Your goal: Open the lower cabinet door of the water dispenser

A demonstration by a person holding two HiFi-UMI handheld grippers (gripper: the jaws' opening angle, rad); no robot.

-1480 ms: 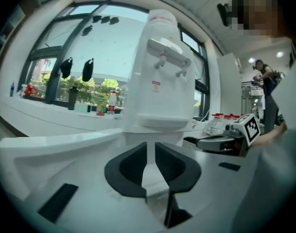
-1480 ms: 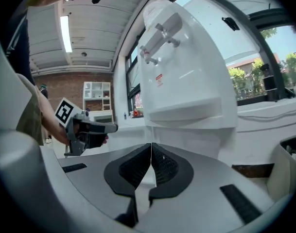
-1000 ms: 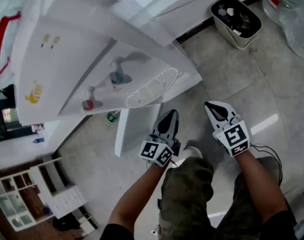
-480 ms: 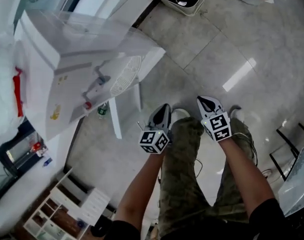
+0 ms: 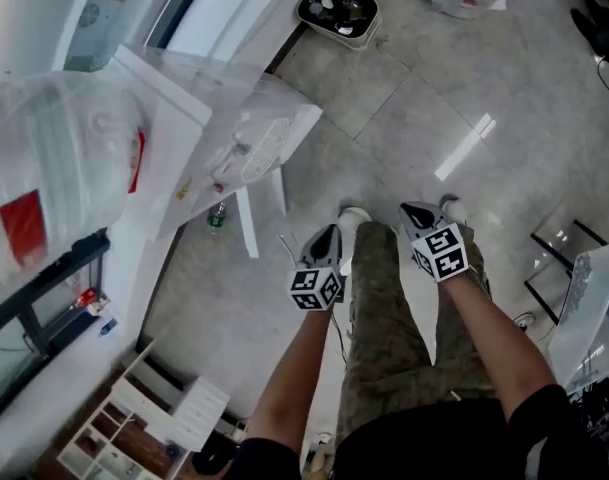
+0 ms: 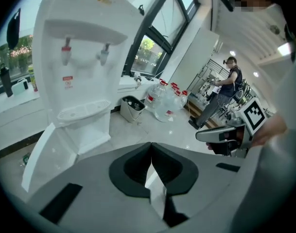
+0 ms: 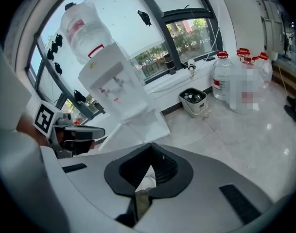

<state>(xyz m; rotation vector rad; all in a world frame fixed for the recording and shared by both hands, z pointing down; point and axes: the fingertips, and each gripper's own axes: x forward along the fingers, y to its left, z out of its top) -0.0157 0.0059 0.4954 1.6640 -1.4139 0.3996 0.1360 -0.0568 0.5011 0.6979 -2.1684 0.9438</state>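
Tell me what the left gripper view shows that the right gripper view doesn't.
Only the left gripper view: a person standing in the background, and the right gripper from the side. Only the right gripper view: the whole bottle on top of the dispenser, and the left gripper. Both: the dispenser with its lower door open, the bin, the floor bottles, and shut tongs up front.
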